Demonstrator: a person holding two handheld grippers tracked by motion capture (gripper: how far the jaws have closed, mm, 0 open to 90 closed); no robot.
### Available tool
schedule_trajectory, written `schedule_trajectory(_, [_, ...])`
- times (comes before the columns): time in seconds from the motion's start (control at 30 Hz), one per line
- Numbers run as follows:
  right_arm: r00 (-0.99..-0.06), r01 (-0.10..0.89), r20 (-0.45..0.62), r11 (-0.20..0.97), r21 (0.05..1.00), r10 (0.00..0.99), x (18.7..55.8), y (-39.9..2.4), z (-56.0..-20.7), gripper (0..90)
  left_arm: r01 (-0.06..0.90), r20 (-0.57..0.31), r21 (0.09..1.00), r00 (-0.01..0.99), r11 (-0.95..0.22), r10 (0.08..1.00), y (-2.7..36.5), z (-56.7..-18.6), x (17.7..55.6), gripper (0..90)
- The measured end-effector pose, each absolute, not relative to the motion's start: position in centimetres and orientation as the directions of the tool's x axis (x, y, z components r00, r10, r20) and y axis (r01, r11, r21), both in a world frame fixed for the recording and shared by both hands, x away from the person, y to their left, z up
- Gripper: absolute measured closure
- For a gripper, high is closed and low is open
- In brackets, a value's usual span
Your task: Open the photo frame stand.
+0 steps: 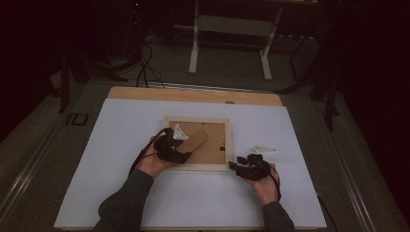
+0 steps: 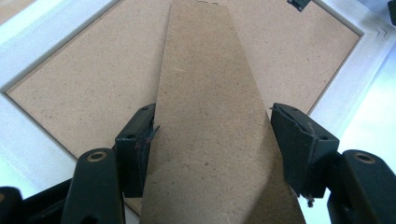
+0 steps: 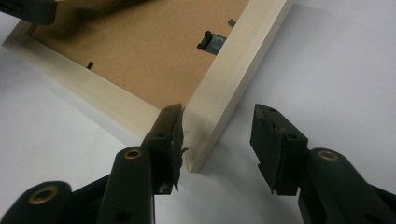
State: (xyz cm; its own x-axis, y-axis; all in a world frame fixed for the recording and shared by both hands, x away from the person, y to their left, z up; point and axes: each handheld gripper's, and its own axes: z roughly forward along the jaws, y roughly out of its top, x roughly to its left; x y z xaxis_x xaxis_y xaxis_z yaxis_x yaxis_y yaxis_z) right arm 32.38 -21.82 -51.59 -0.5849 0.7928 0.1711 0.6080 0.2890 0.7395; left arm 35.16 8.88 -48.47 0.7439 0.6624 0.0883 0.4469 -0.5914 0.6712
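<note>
Picture frame (image 1: 197, 143) is lying face down on the white table sheet (image 1: 121, 193), its hardboard back up, while a person is working its cardboard easel stand (image 2: 210, 121), whose long axis is running straight away between the jaws. Nearer that stand, the left gripper (image 2: 212, 140) is spanning it, though whether the pads are pinching it is unclear. At the frame's near right corner, the right gripper (image 3: 217, 140) is waiting with jaws parted, one pad touching the wood.

picture frame (image 1: 197, 143): 1 | stand flap (image 2: 212, 121): 1 | hand-held grippers: 2 | white board (image 1: 121, 145): 1 | hanger clip (image 3: 211, 42): 1
</note>
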Motion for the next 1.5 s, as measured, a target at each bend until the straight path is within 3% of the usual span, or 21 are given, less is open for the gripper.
schedule_trajectory(0.87, [-0.581, 0.598, 0.169, 0.277, 0.752, 0.796, 32.3, -22.1, -51.1, 52.4, 0.271, 0.308, 0.747, 0.668, -0.607, 0.677, 8.2, -49.0, 30.2, 37.0])
schedule_trajectory(1.5, [-0.588, 0.595, 0.166, 0.284, 0.752, 0.792, 32.3, -21.9, -51.1, 52.3, 0.214, 0.370, 0.766, 0.625, -0.606, 0.687, 7.9, -49.4, 28.4, 37.1])
